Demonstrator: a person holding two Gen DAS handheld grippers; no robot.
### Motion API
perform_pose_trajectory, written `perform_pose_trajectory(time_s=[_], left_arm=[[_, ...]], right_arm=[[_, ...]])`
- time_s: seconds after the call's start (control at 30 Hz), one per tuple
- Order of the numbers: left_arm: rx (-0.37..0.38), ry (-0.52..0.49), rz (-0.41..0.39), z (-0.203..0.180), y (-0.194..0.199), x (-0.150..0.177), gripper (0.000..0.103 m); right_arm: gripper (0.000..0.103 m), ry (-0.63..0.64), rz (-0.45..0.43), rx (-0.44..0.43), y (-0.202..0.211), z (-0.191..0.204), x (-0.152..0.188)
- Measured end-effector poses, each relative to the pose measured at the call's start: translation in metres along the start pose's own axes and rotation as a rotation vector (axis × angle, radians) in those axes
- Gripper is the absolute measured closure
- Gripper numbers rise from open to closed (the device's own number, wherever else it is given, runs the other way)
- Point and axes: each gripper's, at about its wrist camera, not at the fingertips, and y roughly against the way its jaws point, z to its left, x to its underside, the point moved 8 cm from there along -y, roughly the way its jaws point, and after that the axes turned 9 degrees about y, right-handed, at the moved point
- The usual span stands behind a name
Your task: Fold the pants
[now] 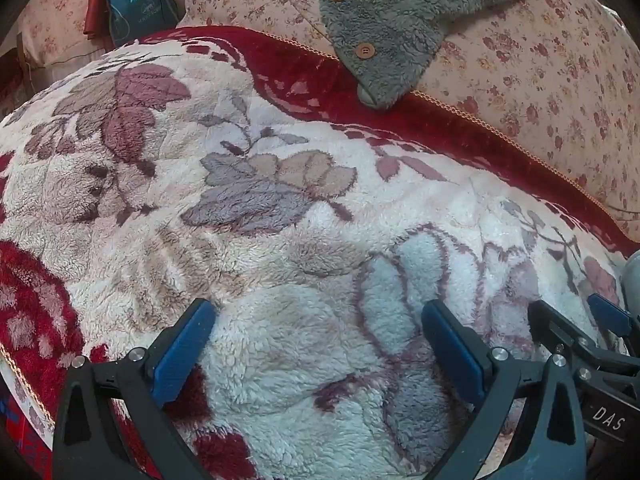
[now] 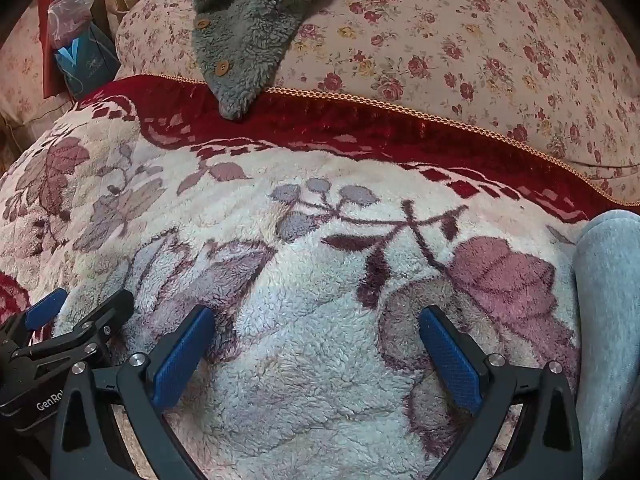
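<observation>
Both wide open — left gripper (image 1: 318, 316); right gripper (image 2: 316, 324) — empty.

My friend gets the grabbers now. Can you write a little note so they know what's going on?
Left gripper: open, empty, over the fleecy flower blanket.
Right gripper: open, empty, beside the left one.
Light grey cloth lies at the blanket's right edge; it may be the pants, too little shows to tell.
Grey fleece garment with buttons lies on the floral quilt behind, its tip on the blanket's red border.
Done: nothing visible. Left: all the folding.
</observation>
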Motion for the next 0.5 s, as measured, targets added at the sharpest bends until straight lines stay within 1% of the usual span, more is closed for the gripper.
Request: perform_pose_trajectory(time_s=[0.5], left_arm=[[-0.001,0.000,0.000,0.0004,0.0016,0.0006,0.000]], right_arm=[[0.000,0.006,0.001,0.006,0.0002,0.0003,0.0011]])
